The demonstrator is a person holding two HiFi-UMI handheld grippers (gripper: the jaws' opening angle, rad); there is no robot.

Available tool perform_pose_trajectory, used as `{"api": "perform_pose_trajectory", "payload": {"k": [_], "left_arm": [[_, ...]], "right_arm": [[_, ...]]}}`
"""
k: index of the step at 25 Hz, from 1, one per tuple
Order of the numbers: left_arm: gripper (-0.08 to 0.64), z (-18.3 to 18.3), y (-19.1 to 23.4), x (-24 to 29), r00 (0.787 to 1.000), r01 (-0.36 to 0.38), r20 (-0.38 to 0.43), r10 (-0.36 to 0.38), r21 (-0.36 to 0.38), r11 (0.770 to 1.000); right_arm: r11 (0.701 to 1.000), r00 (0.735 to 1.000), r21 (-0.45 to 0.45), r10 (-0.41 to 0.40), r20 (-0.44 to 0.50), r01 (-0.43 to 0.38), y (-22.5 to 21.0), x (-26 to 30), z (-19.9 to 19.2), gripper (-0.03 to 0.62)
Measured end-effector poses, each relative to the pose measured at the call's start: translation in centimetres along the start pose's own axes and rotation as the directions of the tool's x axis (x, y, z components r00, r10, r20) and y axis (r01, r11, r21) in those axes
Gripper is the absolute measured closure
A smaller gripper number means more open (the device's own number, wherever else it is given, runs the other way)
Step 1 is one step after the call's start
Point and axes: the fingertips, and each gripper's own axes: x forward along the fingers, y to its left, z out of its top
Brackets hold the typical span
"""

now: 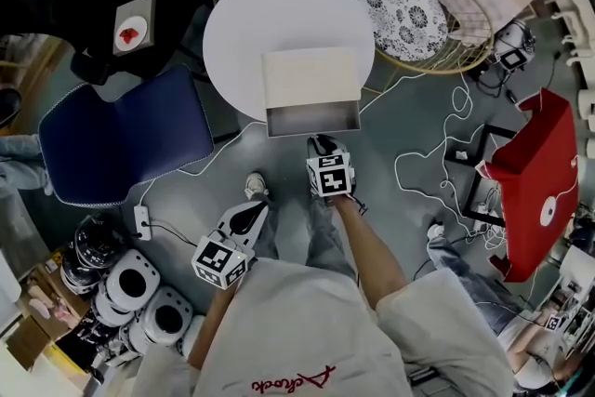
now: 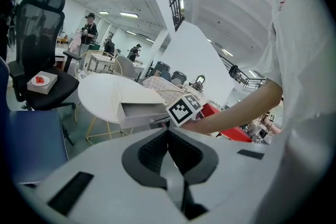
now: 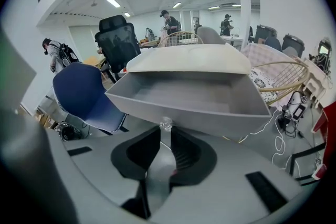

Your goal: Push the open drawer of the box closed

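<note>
- Head view: the box sits at the lower edge of a round white worktop, with its mouth facing the bottom of the frame.
- The drawer is drawn out toward the bottom of the frame with its open top up. Its long axis runs left to right across the frame. It overhangs the worktop's rim, above the floor.
- The right gripper is just below the middle of the drawer's front wall and points up-frame at it. The left gripper hangs at lower left over the floor, well apart from the drawer.
- Room around the drawer: a blue chair stands to its left, apart from it. A white cable loops on the floor to its right.
- Left gripper view: the left gripper's fingers are together with nothing between them. Beyond them the drawer juts out from the worktop toward the right of the frame. The right gripper's marker cube is at the drawer's front end.
- Right gripper view: the drawer spans the middle of the frame with its front wall toward the camera. The box's top shows above and behind it.
- A small clear knob at the centre of the front wall sits at the right gripper's tips. The fingers are pinched onto it.
- The blue chair is at left behind the drawer, clear of it.
</note>
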Motion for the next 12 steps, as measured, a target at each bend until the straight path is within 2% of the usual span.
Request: {"api": "perform_pose_trajectory", "payload": {"k": [12], "left_arm": [[0.548, -0.5, 0.8, -0.6, 0.999, -0.036, 0.001, 0.036, -0.025, 0.999]], "right_arm": [[1.0, 1.0, -0.026, -0.005, 0.015, 0.006, -1.6, 2.0, 3.0, 0.52]]}}
